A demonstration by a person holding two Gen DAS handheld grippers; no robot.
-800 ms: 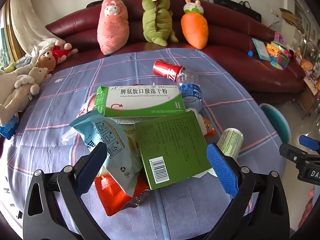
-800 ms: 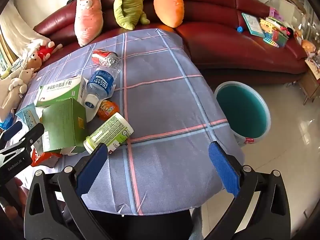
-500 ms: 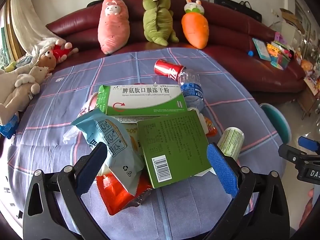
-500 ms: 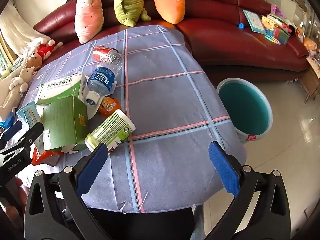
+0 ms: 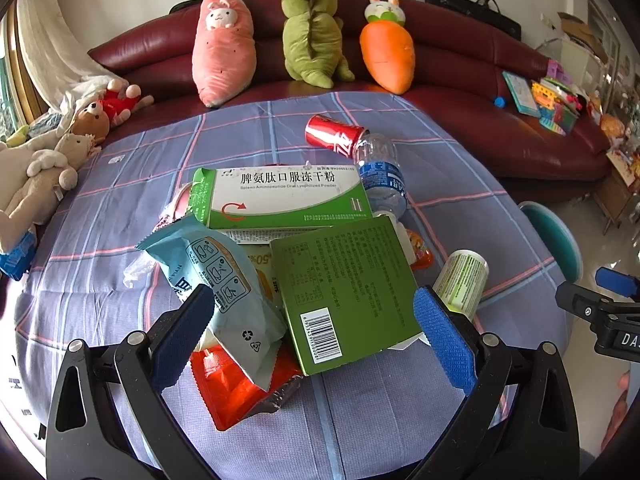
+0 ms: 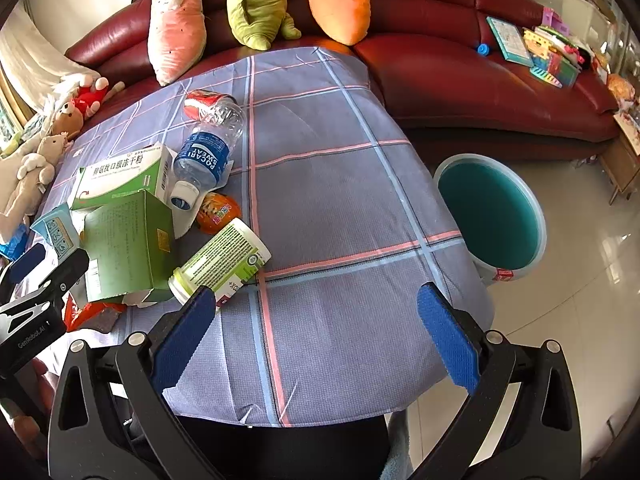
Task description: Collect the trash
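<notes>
A trash pile lies on the blue checked tablecloth [image 5: 120,280]: a dark green box [image 5: 344,284], a white-green medicine box [image 5: 280,196], a light blue wrapper [image 5: 212,280], a red wrapper [image 5: 236,392], a clear bottle [image 5: 380,176], a red can [image 5: 334,136], a green-labelled tub [image 5: 460,280]. My left gripper [image 5: 312,336] is open and empty, its fingers either side of the blue wrapper and green box. My right gripper [image 6: 316,340] is open and empty over the near table edge, just right of the tub [image 6: 220,260]. A teal bin [image 6: 490,212] stands on the floor at right.
A red sofa [image 5: 480,92] with plush toys, including an orange carrot [image 5: 386,52], runs behind the table. Soft toys [image 5: 44,168] sit at the left edge. The tablecloth's right half [image 6: 340,200] is bare. An orange jelly cup [image 6: 218,208] lies by the bottle.
Both grippers have edged slightly forward toward the pile; the jaws stay open. The trash has not moved.
</notes>
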